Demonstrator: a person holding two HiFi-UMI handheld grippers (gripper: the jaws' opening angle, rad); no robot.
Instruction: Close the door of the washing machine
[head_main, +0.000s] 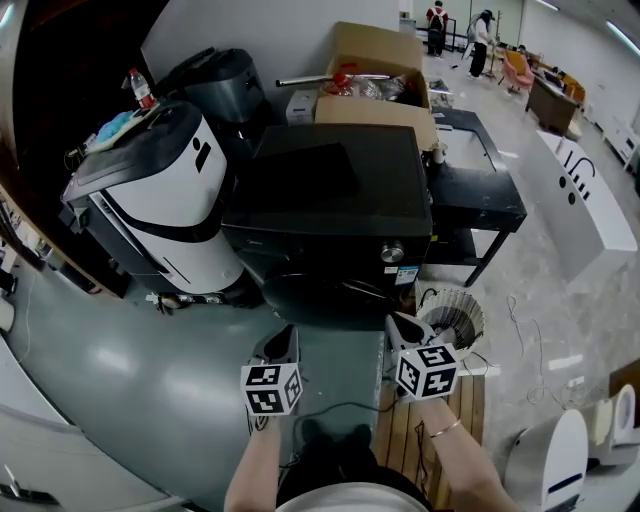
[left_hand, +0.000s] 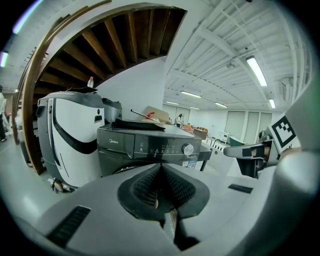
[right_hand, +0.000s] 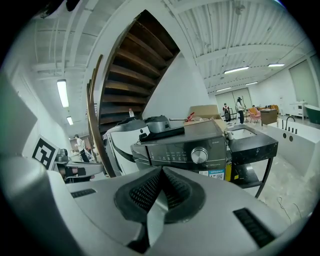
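Observation:
The dark front-loading washing machine (head_main: 335, 195) stands just ahead of me, its round door (head_main: 318, 292) facing me low on the front; it looks flush with the front, though I cannot tell for sure. My left gripper (head_main: 287, 337) and right gripper (head_main: 398, 325) hover side by side a little in front of the door, both shut and empty. In the left gripper view the shut jaws (left_hand: 160, 172) cover the door below the control panel and knob (left_hand: 188, 149). In the right gripper view the shut jaws (right_hand: 161, 175) likewise hide the door below the knob (right_hand: 199, 155).
A white rounded machine (head_main: 160, 205) stands close on the washer's left. A cardboard box (head_main: 375, 75) is behind it, and a black sink table (head_main: 480, 185) is on its right. A round white fan (head_main: 452, 316), a wooden pallet (head_main: 440, 420) and floor cables lie near my right side.

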